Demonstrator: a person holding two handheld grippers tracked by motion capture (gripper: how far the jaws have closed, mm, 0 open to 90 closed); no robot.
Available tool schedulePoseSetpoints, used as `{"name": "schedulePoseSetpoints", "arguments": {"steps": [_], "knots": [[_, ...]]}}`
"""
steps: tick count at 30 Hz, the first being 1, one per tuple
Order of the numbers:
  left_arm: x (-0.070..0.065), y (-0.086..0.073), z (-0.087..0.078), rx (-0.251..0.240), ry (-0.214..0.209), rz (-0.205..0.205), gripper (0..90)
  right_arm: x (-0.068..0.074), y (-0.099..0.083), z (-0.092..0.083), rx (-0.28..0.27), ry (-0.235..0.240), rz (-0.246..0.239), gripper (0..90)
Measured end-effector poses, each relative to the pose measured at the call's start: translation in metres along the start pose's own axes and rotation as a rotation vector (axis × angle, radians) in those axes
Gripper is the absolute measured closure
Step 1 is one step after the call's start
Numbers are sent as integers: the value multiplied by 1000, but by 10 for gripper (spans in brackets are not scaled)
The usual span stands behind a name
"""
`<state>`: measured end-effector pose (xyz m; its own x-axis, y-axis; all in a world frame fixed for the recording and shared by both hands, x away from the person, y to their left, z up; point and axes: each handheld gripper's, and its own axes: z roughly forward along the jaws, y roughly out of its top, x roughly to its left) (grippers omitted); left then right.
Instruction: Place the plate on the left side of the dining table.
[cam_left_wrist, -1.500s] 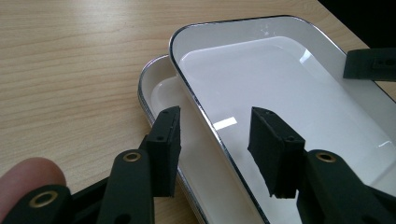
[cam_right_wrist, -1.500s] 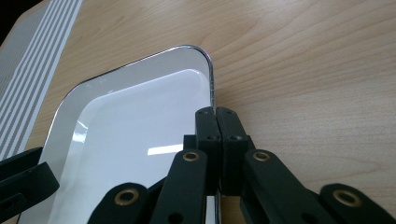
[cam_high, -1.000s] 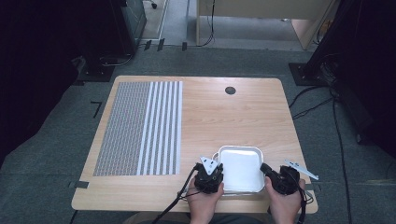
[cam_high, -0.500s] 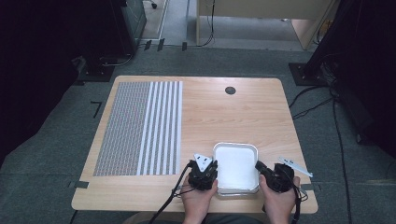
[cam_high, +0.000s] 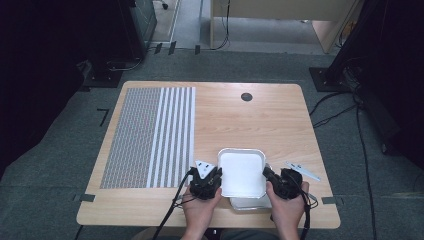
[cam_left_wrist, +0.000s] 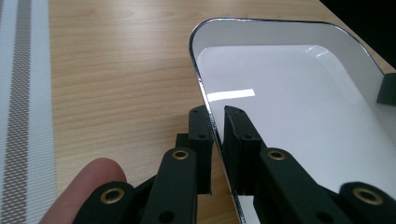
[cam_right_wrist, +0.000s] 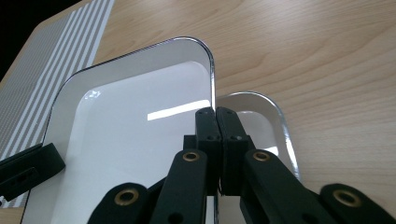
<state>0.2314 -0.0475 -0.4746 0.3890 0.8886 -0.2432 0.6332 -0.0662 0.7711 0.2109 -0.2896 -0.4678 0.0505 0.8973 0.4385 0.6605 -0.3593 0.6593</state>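
Since the earlier frames, both hands have drawn back toward the 6 o'clock edge of the table (cam_high: 280, 120), and the upper white tray (cam_high: 242, 172) has risen with them, uncovering a 2nd tray (cam_high: 250, 203) beneath it. High view: the upper tray sits at about 6 o'clock on the wooden tabletop, held between the left gripper (cam_high: 216, 176) at its 9 o'clock rim and the right gripper (cam_high: 266, 173) at its 3 o'clock rim; the lower tray shows as a pale strip along the upper tray's 6 o'clock side. A striped mat (cam_high: 150, 135) covers the table from 8 to 10 o'clock, and a dark round grommet (cam_high: 246, 97) lies near 12 o'clock. A small grey plate (cam_high: 303, 170) juts from the right gripper toward 3 o'clock.

Left gripper view: the 2 black jaws straddle the thin rim of the upper tray (cam_left_wrist: 289, 88), 1 jaw outside and 1 inside, clamped on it; a fingertip (cam_left_wrist: 88, 186) shows at 7 o'clock, and the mat (cam_left_wrist: 23, 107) runs along 9 o'clock.

Right gripper view: the jaws are pressed together on the rim of the upper tray (cam_right_wrist: 126, 121) at its 3 o'clock side, with the lower tray (cam_right_wrist: 266, 126) visible just past them at 2 o'clock, offset from the upper one. The left gripper's jaw (cam_right_wrist: 28, 170) shows at 8 o'clock on the opposite rim
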Motion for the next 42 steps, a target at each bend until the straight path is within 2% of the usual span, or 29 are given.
{"name": "schedulePoseSetpoints", "arguments": {"steps": [1,6,11,12,13,14,15,16,17,18,19,20,22,23,24,26,29,30,32,33,35,42], "knots": [[0,0,0,0,0,0,825,0,0,0,0,0,0,900],[19,8,-9,-6,7,-13,827,17,2,9,3,23,-12,900],[40,13,-19,-18,26,-22,829,38,2,19,14,44,-18,900],[49,16,-24,-21,28,-28,830,47,1,24,21,53,-21,900],[49,16,-24,-21,28,-28,828,47,1,24,21,53,-21,900],[58,19,-28,-20,31,-32,827,55,1,28,26,61,-21,900],[58,19,-28,-20,31,-32,827,55,1,28,26,61,-21,900],[62,20,-30,-21,33,-31,828,63,1,32,29,72,-23,900],[66,21,-31,-20,36,-29,828,63,1,32,29,72,-23,900],[76,22,-35,-17,42,-32,827,72,1,37,34,80,-26,900],[76,22,-35,-17,42,-32,827,72,1,37,34,80,-26,900],[81,23,-36,-20,45,-36,827,81,0,43,37,87,-33,900],[91,24,-39,-17,55,-40,825,86,0,45,41,91,-34,900],[101,25,-41,-18,63,-49,823,95,-1,51,47,96,-39,900],[101,25,-41,-18,63,-49,822,95,-1,51,47,96,-39,900],[111,26,-44,-18,67,-59,821,109,-3,60,51,108,-46,900],[126,29,-47,-11,65,-73,819,117,-3,66,55,113,-48,900],[135,32,-49,-5,65,-76,814,125,-4,71,58,116,-49,900],[140,33,-50,-7,68,-79,813,129,-4,74,60,119,-49,900],[145,34,-51,-9,70,-81,812,138,-4,80,66,122,-49,900],[154,36,-52,-7,72,-87,809,142,-4,82,67,124,-54,900],[189,44,-58,-28,117,-116,837,174,-6,102,87,153,-80,899]]}}
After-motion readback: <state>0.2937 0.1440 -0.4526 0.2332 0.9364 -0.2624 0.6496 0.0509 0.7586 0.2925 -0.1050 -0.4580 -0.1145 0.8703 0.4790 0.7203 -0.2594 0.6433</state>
